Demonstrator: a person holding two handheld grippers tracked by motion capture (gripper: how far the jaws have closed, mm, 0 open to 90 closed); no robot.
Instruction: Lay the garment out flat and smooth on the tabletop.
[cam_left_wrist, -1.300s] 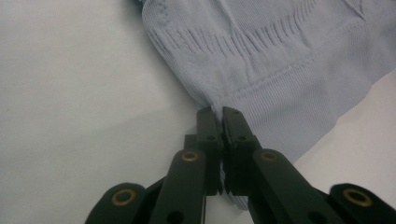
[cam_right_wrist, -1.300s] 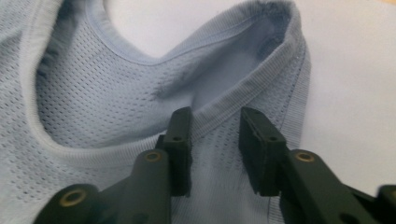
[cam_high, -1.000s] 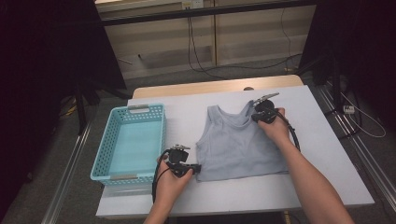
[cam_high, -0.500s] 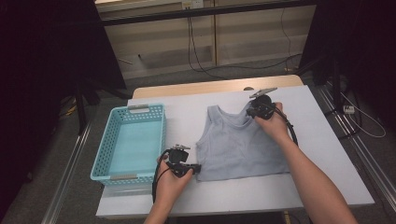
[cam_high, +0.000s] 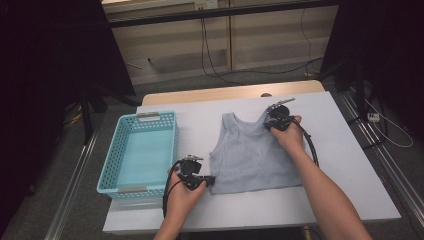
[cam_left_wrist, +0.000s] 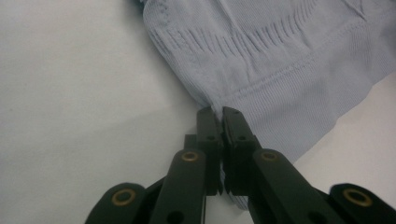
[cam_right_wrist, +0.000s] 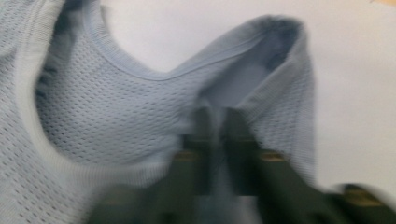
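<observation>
White tabletop (cam_high: 345, 165) in a dark room bears a pale-blue knit tank top (cam_high: 252, 157), straps pointing away, left gripper (cam_high: 210, 180) pinching its hem corner, right gripper (cam_high: 272, 122) pinching a strap.

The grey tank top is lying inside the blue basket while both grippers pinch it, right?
Not quite. The grey tank top lies flat on the white table, beside the blue basket, as the high view shows. The rest holds: the left gripper is shut on its bottom corner and the right gripper on a shoulder strap.
</observation>
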